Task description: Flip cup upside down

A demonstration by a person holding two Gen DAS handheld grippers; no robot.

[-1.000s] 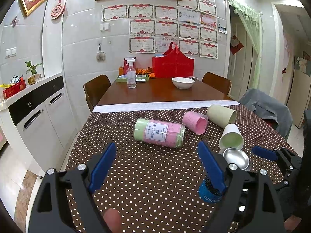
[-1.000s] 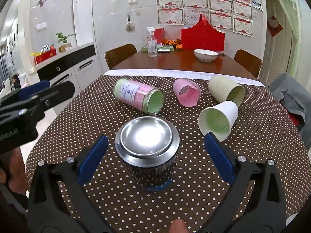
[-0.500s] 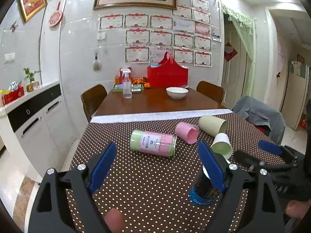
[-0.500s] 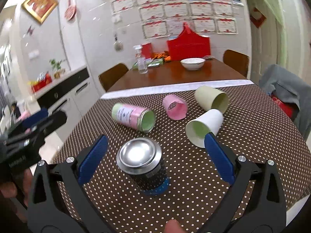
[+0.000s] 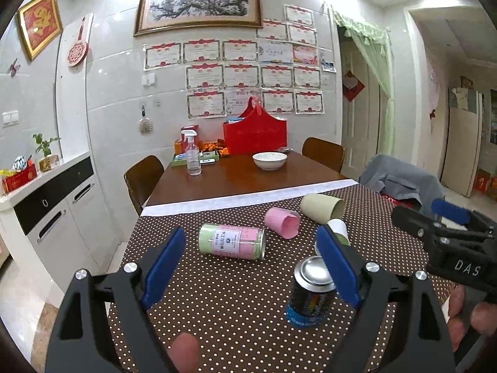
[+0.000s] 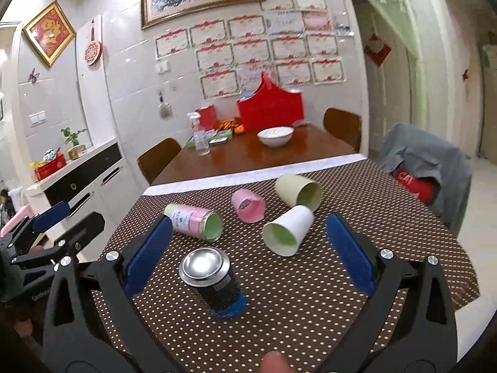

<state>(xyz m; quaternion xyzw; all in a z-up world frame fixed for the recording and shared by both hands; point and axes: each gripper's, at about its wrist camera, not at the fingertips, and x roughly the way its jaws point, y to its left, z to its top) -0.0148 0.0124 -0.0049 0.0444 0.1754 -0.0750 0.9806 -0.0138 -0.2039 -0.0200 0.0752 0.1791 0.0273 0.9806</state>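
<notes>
Nearest, both hand-held grippers hung released over the polka-dot desk (image 6: 341, 279): the right hand-held gripper (image 6: 248, 251) low in its frame, the left hand-held gripper (image 5: 248, 264) likewise, neither grasping anything. Between the right one's blue pads stood a dark can (image 6: 214, 279), silver base upward. Farther, centre frame, the white paper cup (image 6: 287, 230) lay sideways, green-lined mouth facing us; probably light and crushable, best pinched gently across its wall.
</notes>
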